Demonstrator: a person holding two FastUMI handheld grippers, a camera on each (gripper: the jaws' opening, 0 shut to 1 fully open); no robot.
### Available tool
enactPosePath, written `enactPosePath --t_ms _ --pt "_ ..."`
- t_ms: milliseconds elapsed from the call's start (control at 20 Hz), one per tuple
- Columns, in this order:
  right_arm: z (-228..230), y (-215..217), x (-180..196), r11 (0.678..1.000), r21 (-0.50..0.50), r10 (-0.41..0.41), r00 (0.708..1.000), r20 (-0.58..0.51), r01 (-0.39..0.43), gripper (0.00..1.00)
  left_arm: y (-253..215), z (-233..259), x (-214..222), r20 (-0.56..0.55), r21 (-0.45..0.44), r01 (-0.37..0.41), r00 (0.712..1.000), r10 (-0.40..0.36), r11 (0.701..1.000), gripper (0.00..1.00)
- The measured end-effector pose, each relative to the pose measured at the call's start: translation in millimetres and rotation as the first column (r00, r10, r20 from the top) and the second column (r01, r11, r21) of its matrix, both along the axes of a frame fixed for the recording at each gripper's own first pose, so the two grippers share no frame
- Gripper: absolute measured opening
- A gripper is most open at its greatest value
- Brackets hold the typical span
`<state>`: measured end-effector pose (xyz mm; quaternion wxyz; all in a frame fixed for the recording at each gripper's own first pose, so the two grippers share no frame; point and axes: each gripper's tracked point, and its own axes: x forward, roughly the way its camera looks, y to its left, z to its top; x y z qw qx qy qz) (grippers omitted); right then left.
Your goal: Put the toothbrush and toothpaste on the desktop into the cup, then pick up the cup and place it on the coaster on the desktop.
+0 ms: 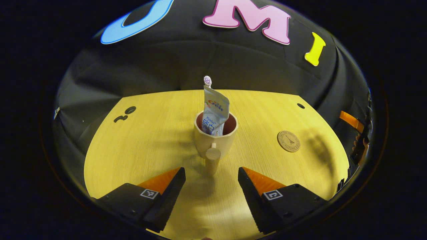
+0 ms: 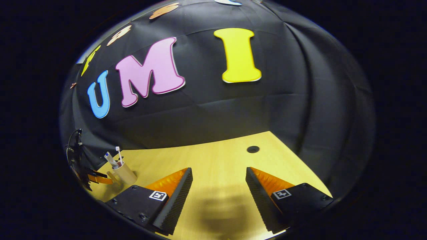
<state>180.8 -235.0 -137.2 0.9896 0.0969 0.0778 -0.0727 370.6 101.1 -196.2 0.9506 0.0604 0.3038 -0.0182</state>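
In the left gripper view I had the cup (image 1: 216, 135) dead centre of the frame, standing upright on the desk (image 1: 150, 146), its stubby handle (image 1: 212, 160) pointing straight back at me. The toothpaste (image 1: 215, 113) tube stood in it, leaning slightly, and the toothbrush (image 1: 207, 80) showed its bristled head just above the tube's top edge. So I judged the first half of the job finished: both items were in the cup.

What remained was the carry. The coaster (image 1: 288, 141) lay bare on the desk at centre right of that frame, well apart from the cup, with nothing on it.

My left hand-held gripper (image 1: 211, 181) was released, its jaws spread wide at the bottom of the frame, the handle just beyond the gap between them and nothing touching either finger. It looked lined up for a grasp on the handle, though that grasp was not yet made.

In the right gripper view my right hand-held gripper (image 2: 218, 183) was also released and held nothing, jaws apart over bare desk. The cup (image 2: 124, 173) sat small at the lower left edge of that frame, tube and brush poking out of it.
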Motion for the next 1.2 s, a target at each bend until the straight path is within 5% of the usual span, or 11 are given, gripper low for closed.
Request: enactPosePath --t_ms 250,600,900,950,1200 --pt "-2.3 -63.4 -42.0 0.990 0.033 -0.134 0.991 -0.018 0.134 0.98 0.7 -5.2 27.0 -0.094 0.013 -0.021 0.995 0.022 1.000 0.98" --pt "-48.7 -84.5 -123.3 0.973 0.035 -0.221 0.961 -0.168 0.230 0.98 -1.2 -10.9 47.1 -0.223 0.044 0.026 0.975 -0.015 0.999 0.92" --pt "-68.2 -70.5 -158.3 0.955 0.132 -0.226 0.940 -0.255 0.266 0.98 -5.6 -22.3 49.9 -0.266 0.062 -0.002 0.964 0.018 0.998 0.48" --pt "-66.9 -67.4 -156.4 0.949 0.160 -0.227 0.940 -0.254 0.272 0.98 -6.7 -26.3 53.2 -0.258 0.052 -0.010 0.966 0.023 0.999 0.31" --pt "-53.1 -58.3 -144.8 0.952 0.171 -0.211 0.948 -0.239 0.255 0.98 -8.6 -21.4 47.9 -0.262 0.045 -0.005 0.965 0.017 0.999 0.28"
